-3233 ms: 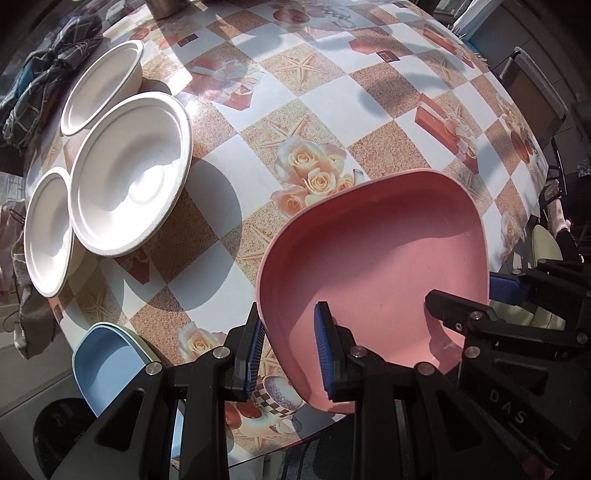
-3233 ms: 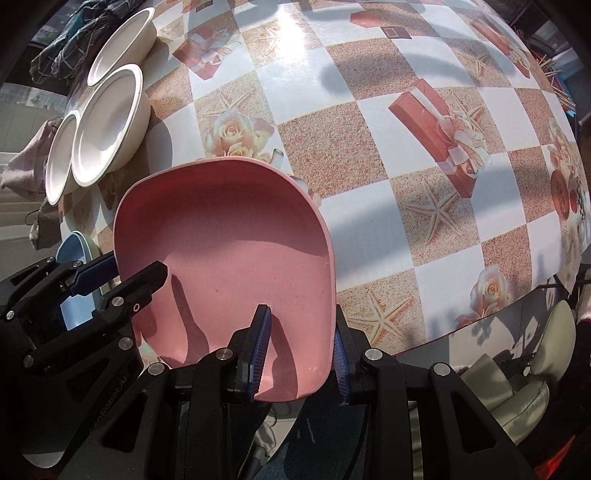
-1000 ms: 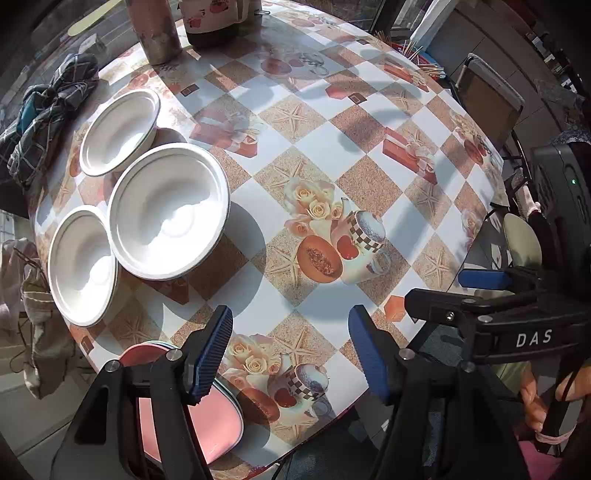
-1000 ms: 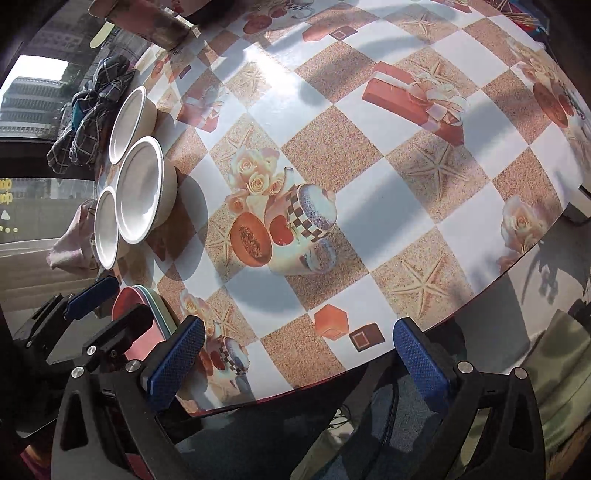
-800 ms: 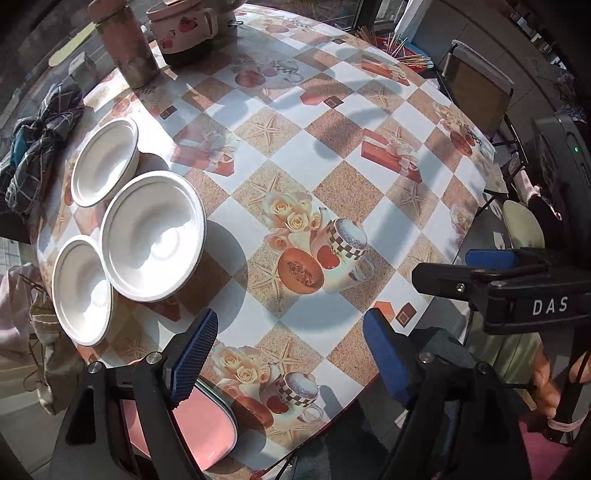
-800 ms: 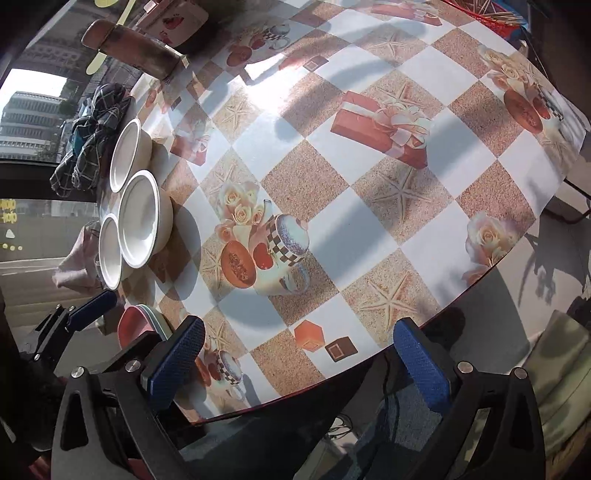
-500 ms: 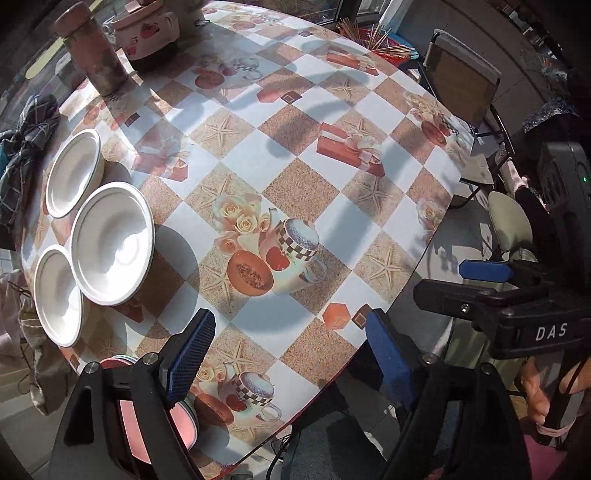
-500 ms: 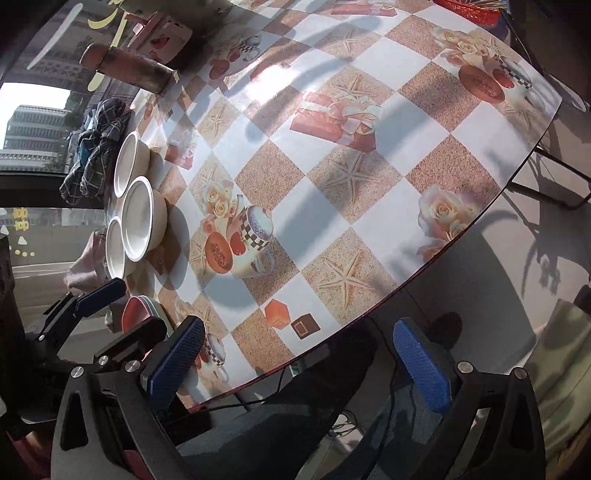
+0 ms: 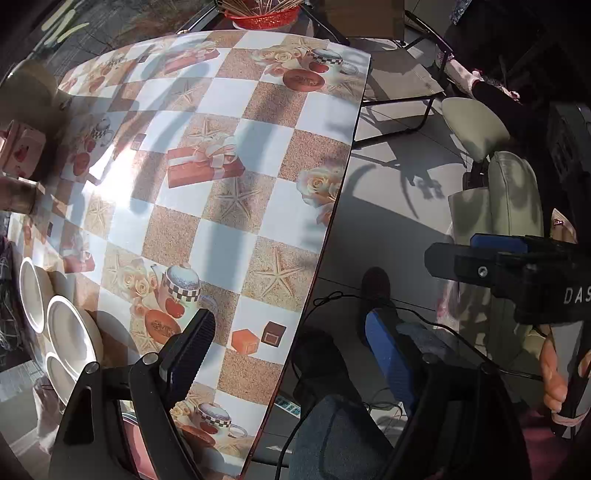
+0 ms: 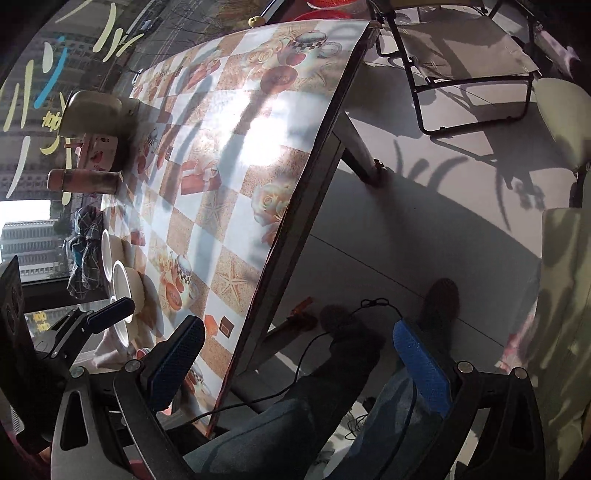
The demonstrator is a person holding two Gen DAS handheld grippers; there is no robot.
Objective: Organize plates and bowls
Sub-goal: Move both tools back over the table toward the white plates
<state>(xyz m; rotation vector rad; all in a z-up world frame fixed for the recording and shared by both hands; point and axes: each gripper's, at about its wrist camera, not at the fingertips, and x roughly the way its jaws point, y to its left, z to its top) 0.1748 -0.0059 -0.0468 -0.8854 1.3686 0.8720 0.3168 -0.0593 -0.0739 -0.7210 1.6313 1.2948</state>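
Note:
Three white bowls [image 9: 68, 332] sit in a row at the left edge of the patterned table [image 9: 229, 192]; they also show in the right wrist view [image 10: 120, 280]. A sliver of the pink plate [image 9: 129, 443] lies at the near table corner behind my left finger. My left gripper [image 9: 291, 354] is open and empty, held back over the table's near edge. My right gripper [image 10: 295, 365] is open and empty, off the table over the floor and the person's legs.
A pink canister [image 9: 20, 151], a brown bottle [image 10: 85, 181] and a checked cloth [image 10: 86, 254] are at the table's far left. A red basket of sticks [image 9: 262, 11] stands at the far end. Chairs [image 9: 476, 125], a folding stand [image 10: 472, 74] and cables [image 9: 369, 306] are right of the table.
Both grippers let go of the pink plate, left it on the stack at the near corner, opened wide, then pulled back and swung right off the table.

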